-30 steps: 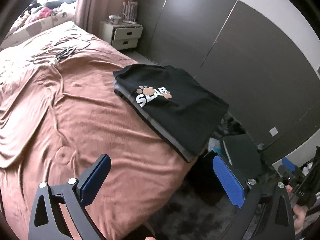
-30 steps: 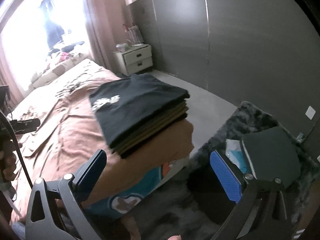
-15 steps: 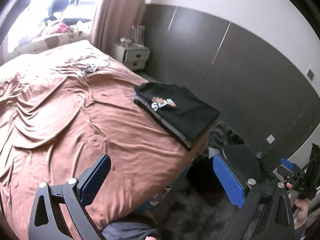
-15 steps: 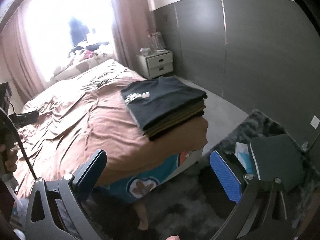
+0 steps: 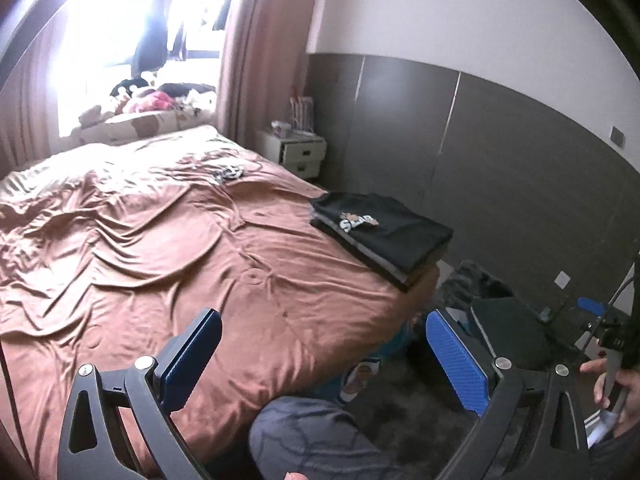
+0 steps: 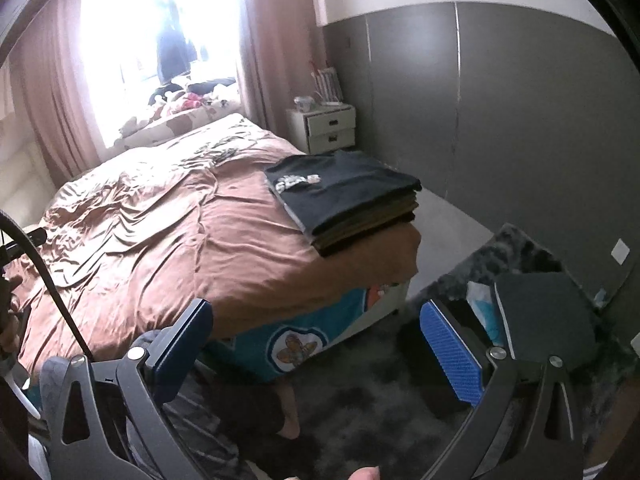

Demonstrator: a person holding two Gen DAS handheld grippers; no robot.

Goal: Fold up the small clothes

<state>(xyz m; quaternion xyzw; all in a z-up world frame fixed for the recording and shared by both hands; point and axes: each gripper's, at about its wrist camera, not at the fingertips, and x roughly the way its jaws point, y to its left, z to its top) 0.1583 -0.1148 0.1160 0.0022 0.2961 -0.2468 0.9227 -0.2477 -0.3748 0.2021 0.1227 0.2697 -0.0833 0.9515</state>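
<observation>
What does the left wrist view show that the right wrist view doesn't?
Only the left wrist view shows the person's knee and the hand holding the right hand-held gripper. Only the right wrist view shows the stack's layered side edges and the teal bed base. Both show the folded stack at the bed corner, the nightstand, and open, empty jaws, including the left hand-held gripper.
</observation>
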